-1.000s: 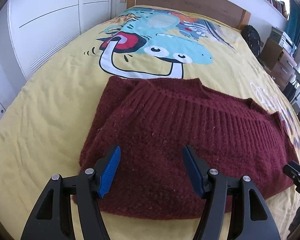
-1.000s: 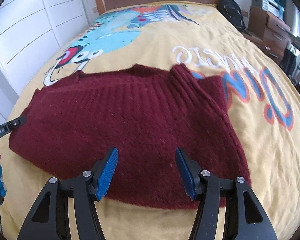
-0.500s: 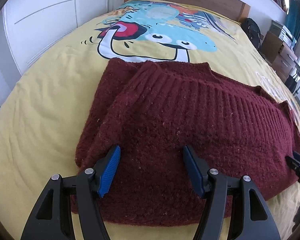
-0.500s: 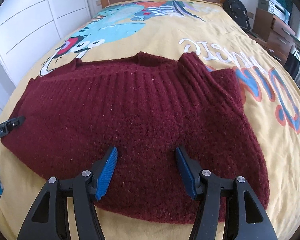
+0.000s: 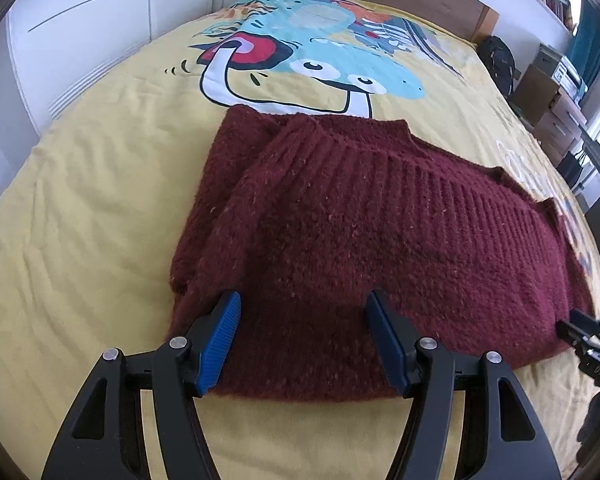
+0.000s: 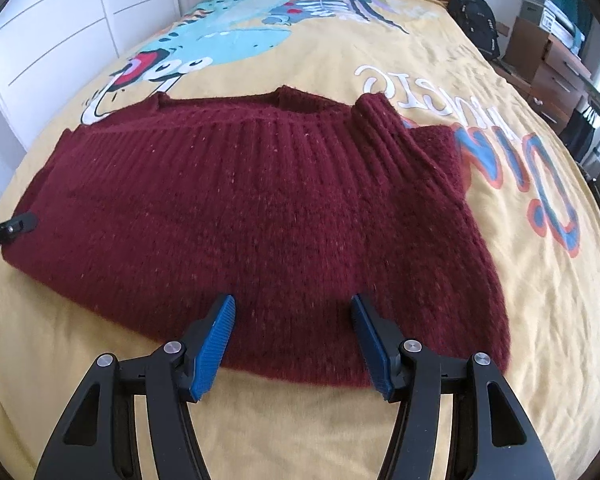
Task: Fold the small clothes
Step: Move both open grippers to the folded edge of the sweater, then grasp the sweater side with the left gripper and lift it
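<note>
Sweater point(image 5: 360, 232) lies flat on the bed point(image 5: 80, 208); its near hem sits between both grippers' fingers. Left gripper point(image 5: 304, 340) and right gripper point(image 6: 294, 340) gape wide, holding nothing.

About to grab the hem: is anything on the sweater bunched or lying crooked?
On the maroon sweater, the right sleeve lies folded slantwise over the body, its ribbed cuff raised. Otherwise flat.

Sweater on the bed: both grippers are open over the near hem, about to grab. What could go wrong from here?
1. The maroon sweater is thick knit with sleeves folded in; the right gripper might pinch only the top layer.
2. The left gripper sits by the folded left sleeve, so lifting may undo that fold.
3. The fingers might also catch the yellow bedspread.
</note>
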Demonstrator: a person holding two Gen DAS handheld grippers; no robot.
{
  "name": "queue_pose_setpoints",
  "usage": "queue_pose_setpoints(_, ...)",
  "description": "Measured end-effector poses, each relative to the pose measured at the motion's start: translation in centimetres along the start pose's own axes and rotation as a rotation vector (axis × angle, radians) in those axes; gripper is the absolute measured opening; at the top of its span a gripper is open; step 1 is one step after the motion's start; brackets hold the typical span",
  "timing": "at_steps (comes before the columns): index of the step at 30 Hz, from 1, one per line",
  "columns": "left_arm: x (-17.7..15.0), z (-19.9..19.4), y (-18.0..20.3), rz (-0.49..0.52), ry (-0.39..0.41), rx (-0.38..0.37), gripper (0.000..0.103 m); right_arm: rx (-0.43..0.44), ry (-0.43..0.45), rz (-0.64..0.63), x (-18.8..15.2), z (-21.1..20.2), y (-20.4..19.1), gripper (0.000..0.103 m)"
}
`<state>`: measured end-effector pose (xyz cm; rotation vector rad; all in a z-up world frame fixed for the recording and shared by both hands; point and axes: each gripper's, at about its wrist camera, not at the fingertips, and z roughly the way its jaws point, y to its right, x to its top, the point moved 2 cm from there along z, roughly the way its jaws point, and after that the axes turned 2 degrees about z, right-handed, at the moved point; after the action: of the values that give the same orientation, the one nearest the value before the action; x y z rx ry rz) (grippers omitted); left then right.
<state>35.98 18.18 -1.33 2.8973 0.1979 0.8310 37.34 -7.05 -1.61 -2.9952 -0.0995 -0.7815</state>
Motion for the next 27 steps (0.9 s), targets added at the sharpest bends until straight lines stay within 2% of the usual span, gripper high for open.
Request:
queue_pose_setpoints(10,-1.2,-3.1,-2.2,-0.083,-0.012,-0.074,0.06,-0.025,0.004,0.03,-1.8,-3.4,0.1,0.062)
queue_pose_setpoints(17,-1.9,-4.7,-4.3,-0.104,-0.015,-0.06,0.066,-0.036,0.023,0.052,-2.6,-4.9,0.5,0.062)
queue_pose_setpoints(20,-2.3,-4.6,-5.4,-0.127,-0.024,-0.064,0.071,-0.03,0.028,0.066,-2.8,-4.8,0.5,0.062)
queue_pose_setpoints(27,-3.4,-3.0,-6.9,-0.237,-0.07,-0.171,0.072,-0.018,0.011,0.067,-2.8,-3.2,0.3,0.062)
